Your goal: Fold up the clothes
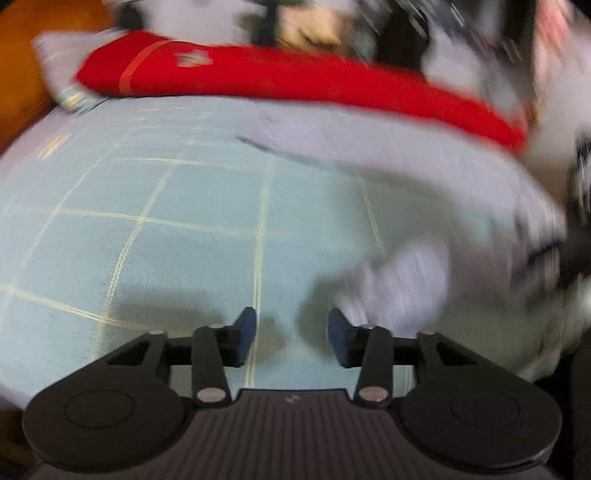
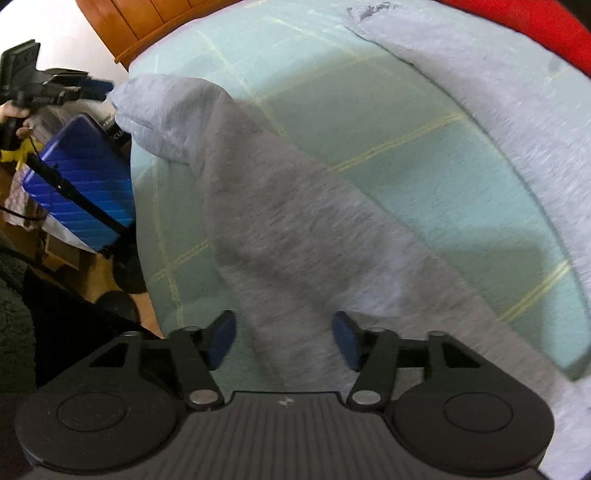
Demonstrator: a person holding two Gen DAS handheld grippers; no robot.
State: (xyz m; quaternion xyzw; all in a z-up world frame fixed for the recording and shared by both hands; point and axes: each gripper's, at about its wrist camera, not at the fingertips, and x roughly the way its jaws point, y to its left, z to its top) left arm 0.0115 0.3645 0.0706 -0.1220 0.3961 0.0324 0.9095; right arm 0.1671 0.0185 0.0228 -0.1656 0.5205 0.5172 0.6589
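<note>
A light grey garment (image 2: 277,206) lies across a pale blue sheet with a yellow grid (image 2: 369,110). One long part runs toward the bed's edge, and another grey part (image 2: 517,129) curves along the right. My right gripper (image 2: 284,332) is open just above the long part; the cloth passes between its blue pads, which do not press on it. My left gripper (image 1: 291,332) is open over the bare sheet (image 1: 147,221), with the blurred grey garment (image 1: 406,177) to its right. In the right wrist view the left gripper (image 2: 92,86) sits beside the grey cloth's far tip.
A red folded garment (image 1: 258,77) lies along the far side of the bed, also showing as a red garment corner (image 2: 535,22). A blue hard-shell case (image 2: 81,184) stands beside the bed. A wooden panel (image 2: 147,18) borders the bed. A hand (image 2: 11,114) holds the left tool.
</note>
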